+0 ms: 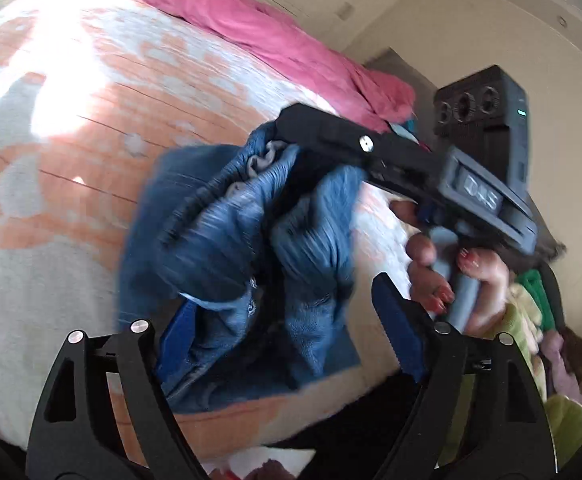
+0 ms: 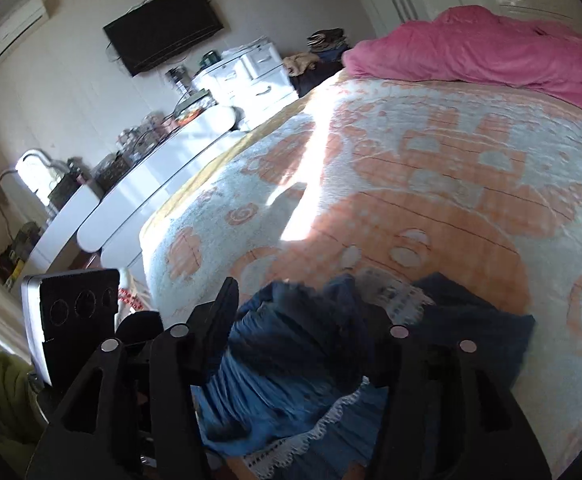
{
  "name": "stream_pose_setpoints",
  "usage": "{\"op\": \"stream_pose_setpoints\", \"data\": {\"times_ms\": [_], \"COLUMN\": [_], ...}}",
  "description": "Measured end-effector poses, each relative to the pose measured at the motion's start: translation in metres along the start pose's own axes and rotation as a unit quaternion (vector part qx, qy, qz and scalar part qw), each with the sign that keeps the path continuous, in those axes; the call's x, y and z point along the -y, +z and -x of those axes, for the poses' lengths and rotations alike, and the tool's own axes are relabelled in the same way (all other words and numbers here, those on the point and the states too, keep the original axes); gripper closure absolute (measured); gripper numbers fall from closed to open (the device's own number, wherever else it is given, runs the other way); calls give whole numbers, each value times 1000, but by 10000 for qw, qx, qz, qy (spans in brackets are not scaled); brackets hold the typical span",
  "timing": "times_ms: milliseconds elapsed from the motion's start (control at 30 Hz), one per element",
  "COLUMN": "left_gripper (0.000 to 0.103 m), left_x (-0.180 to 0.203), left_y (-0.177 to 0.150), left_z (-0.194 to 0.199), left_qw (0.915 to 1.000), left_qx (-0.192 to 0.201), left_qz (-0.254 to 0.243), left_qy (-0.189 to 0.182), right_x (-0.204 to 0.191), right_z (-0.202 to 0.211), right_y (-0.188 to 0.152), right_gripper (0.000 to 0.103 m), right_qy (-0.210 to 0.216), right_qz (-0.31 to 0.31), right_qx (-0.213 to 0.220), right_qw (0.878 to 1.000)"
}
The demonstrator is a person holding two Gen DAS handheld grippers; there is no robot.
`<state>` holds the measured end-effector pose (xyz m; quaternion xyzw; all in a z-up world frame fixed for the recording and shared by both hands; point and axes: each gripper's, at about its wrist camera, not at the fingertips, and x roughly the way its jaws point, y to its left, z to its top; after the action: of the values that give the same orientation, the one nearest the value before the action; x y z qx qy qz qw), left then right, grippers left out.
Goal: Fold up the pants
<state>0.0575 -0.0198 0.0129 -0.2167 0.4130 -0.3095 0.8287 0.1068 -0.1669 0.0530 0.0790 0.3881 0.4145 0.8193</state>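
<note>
The blue denim pants (image 1: 251, 240) are bunched up above the orange and white bedspread (image 1: 71, 140). My left gripper (image 1: 287, 328) is open, with the denim hanging between its blue-padded fingers (image 1: 397, 328). The right gripper (image 1: 291, 148) shows in the left wrist view from the side, shut on the gathered waistband with a pale trim. In the right wrist view the right gripper (image 2: 299, 320) has the blue pants (image 2: 291, 360) bunched between its fingers, with white lace trim (image 2: 331, 420) below.
A pink blanket (image 2: 491, 48) lies crumpled at the far side of the bed. White dressers (image 2: 247, 76), a long white counter (image 2: 151, 184) with clutter and a wall TV (image 2: 163, 32) stand to the left of the bed (image 2: 451, 184). Green and mixed clothes (image 1: 531, 320) pile at the right.
</note>
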Motion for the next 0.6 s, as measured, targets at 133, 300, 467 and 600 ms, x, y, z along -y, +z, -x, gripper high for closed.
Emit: {"op": "stream_pose_setpoints", "data": {"times_ms": [133,300,467,600], "left_gripper": [26,25,25,25], "left_x": [9,12,18,29], "left_y": [-9,-16,-43,-47], "left_z": [-15,-26,-20,-16], "left_qw": [9991,9975,9968,9958], "left_qx": [-359,-460,-508,-528], "left_qz": [-216,-517,-580,-692], "left_qy": [-115,134,185,272], "right_x": [28,18,43,48], "right_z": [28,19,-6,-4], "right_y": [-26,-52,-84,-91], "right_gripper": [45,45,44,43], "right_qy": [-697,-906,-1743,-1649], "right_qz": [-258,-171,-160,-344], "right_qx": [135,-142,-786,-662], "right_qw": [9971,9956,9814,9835]}}
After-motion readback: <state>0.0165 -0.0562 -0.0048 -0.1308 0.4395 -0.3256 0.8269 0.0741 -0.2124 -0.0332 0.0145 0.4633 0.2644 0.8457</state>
